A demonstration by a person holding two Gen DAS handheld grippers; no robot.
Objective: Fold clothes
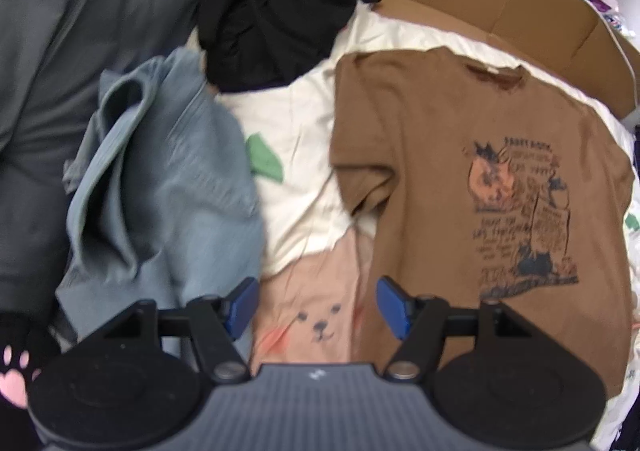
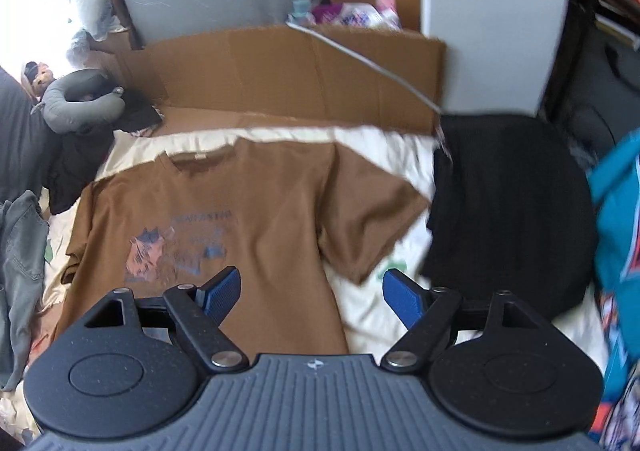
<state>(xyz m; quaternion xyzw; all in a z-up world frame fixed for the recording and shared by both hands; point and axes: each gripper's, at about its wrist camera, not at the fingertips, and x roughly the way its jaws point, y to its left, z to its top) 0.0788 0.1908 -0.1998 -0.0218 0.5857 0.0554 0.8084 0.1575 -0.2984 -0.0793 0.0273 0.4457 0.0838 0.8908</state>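
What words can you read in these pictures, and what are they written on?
No words can be read for sure.
Brown T-shirt: dark blue print with lines of lettering, too blurred to read.
Sheet: a drawn animal face, no words.

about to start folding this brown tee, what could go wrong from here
1. The brown t-shirt has one sleeve tucked under itself; folding now may trap that bunching.
2. The blue-grey garment lies close beside it, so the left hand-held gripper might snag it.
3. Both hand-held grippers are open and empty; the right hand-held gripper could pinch the bedsheet too.
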